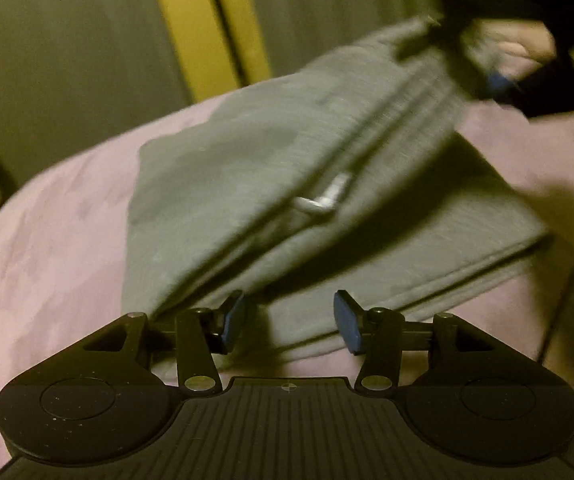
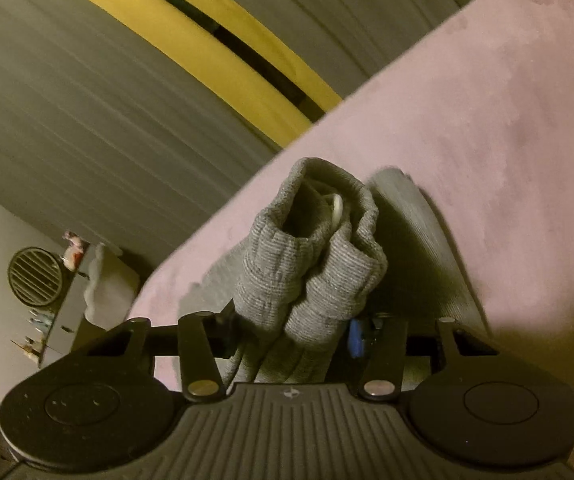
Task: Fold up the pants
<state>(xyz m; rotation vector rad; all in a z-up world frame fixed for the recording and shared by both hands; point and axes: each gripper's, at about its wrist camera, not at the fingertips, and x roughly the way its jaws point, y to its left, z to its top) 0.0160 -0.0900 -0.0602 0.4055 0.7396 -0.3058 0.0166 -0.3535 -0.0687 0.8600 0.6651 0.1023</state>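
Observation:
Grey knit pants (image 1: 267, 184) lie folded on a pink bed cover (image 1: 47, 260), a white drawstring (image 1: 323, 200) showing at the fold. My left gripper (image 1: 291, 322) hovers open over the near edge of the pants, its blue pads apart with no cloth pinched. In the left wrist view the right gripper (image 1: 499, 80), blurred, lifts the far corner of the pants, a hand (image 1: 527, 44) behind it. In the right wrist view my right gripper (image 2: 293, 334) is shut on a bunched, ribbed part of the pants (image 2: 311, 280), raised off the cover (image 2: 487, 120).
Grey curtains (image 2: 87, 120) with a yellow strip (image 2: 207, 48) hang beyond the bed's far edge. A round slatted fan (image 2: 35, 276) and small items stand on a low cabinet at the left in the right wrist view. The pink cover stretches to both sides of the pants.

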